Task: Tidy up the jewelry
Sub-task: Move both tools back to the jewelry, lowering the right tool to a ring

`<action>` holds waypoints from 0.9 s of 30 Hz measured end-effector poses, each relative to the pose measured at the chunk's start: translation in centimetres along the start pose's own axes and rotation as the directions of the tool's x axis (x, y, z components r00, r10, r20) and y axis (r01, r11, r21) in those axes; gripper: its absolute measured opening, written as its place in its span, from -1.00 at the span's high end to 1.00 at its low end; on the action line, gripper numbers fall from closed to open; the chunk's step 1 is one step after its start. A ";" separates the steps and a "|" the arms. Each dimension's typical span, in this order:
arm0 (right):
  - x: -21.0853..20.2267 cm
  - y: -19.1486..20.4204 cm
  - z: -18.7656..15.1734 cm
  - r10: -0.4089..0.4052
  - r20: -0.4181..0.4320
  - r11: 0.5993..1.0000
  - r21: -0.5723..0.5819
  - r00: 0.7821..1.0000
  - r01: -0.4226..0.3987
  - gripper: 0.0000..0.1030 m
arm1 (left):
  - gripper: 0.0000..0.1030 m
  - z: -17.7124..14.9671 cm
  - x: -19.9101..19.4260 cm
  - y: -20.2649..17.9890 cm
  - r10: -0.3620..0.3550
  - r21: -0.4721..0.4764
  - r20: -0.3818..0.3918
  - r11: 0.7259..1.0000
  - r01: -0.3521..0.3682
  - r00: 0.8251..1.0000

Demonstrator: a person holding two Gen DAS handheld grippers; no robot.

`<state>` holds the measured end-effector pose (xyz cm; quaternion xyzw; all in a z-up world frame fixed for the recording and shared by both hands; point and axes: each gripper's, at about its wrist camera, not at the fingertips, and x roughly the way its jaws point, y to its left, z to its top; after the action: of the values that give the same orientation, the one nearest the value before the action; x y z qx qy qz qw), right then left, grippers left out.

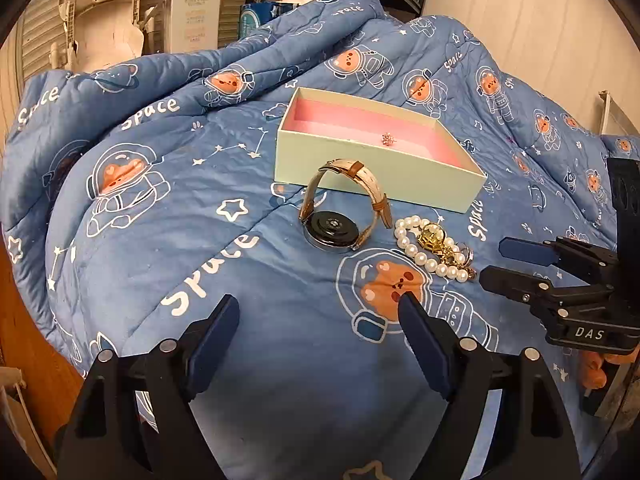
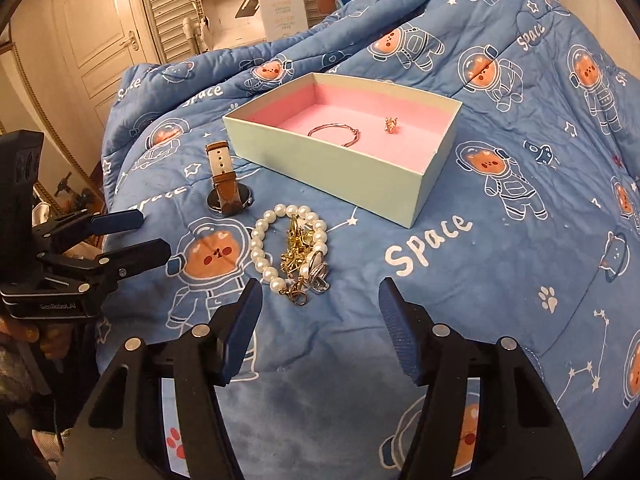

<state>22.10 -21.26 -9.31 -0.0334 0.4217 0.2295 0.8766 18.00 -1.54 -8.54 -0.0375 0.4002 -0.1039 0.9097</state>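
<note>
A pale green box (image 1: 372,168) with pink lining sits on the blue quilt; in the right wrist view the box (image 2: 332,160) holds a rose-gold bangle (image 2: 334,133) and a small gold earring (image 2: 391,125). The earring also shows in the left wrist view (image 1: 388,139). A watch (image 1: 340,216) with a tan and white strap lies in front of the box, also seen in the right wrist view (image 2: 226,184). A pearl bracelet (image 2: 288,246) with gold charms and a silver ring (image 2: 318,274) lies beside it, also in the left wrist view (image 1: 430,246). My left gripper (image 1: 320,312) and right gripper (image 2: 320,300) are open and empty.
The blue space-print quilt (image 1: 160,240) covers the bed and bunches up behind the box. A white carton (image 1: 194,8) and a cream plastic seat (image 1: 104,20) stand behind the bed. A door (image 2: 100,32) is at the far left.
</note>
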 end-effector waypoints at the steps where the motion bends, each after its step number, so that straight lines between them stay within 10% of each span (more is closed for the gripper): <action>1: 0.1 -0.1 0.0 0.005 -0.003 1.000 0.008 1.000 -0.004 0.07 | -0.45 0.0 0.0 -0.1 -0.005 -0.001 0.000 1.000 0.005 1.000; 27: 2.8 0.2 0.1 -0.006 -0.041 0.988 -0.155 0.999 -0.001 0.31 | -0.16 -0.3 0.8 -0.7 -0.021 0.014 -0.027 1.000 0.021 0.999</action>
<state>23.64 -19.97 -11.34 -0.1066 0.4206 0.2596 0.8627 18.25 -2.36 -9.21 -0.0337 0.4111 -0.1168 0.9035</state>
